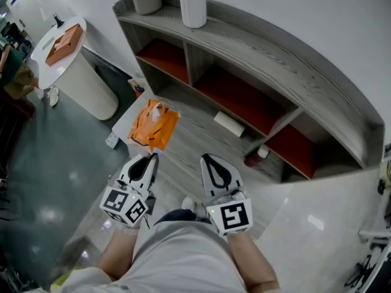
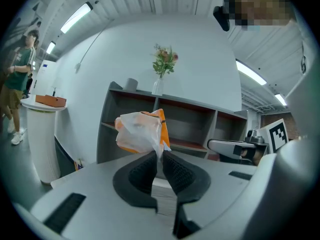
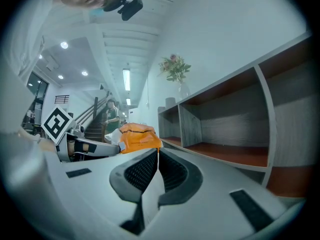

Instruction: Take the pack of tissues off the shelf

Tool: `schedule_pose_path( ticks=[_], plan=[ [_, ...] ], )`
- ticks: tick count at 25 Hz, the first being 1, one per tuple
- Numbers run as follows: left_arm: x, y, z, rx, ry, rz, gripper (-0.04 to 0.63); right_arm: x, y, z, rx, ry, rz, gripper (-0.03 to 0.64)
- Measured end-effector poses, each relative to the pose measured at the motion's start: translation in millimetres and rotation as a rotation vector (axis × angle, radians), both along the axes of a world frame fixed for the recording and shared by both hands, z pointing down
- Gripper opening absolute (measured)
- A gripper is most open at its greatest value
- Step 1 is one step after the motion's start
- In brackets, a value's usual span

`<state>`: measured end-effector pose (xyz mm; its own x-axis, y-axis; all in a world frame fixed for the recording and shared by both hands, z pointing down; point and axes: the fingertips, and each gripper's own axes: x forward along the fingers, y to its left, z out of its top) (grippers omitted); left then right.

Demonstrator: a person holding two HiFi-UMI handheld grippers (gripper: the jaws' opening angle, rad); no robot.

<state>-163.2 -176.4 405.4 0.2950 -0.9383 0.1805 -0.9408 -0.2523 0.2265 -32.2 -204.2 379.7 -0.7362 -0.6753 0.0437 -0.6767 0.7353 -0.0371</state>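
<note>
One long grey shelf unit [image 1: 281, 54] stood before me. I held both forearms side by side, pointing toward it. My right gripper [image 1: 206, 160] was clenched on nothing; my left gripper [image 1: 151, 157] pinched the orange pack of tissues [image 1: 154, 126], out in front of the shelf.

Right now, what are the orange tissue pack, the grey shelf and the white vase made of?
Orange pack of tissues: thin glossy plastic wrap, crinkled and partly see-through.
Grey curved shelf: wood or wood-look board, matte, with streaky grain.
White ribbed vase: probably ceramic, smooth and matte.
</note>
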Motion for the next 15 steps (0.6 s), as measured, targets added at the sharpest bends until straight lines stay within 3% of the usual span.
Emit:
schedule_pose_path(
  ticks=[15],
  plan=[
    [-0.9, 0.3, 0.2, -0.007, -0.013, -0.01, 0.047, 4.3, -1.3, 1.2, -0.003, 0.007, 0.011, 0.021]
  ],
)
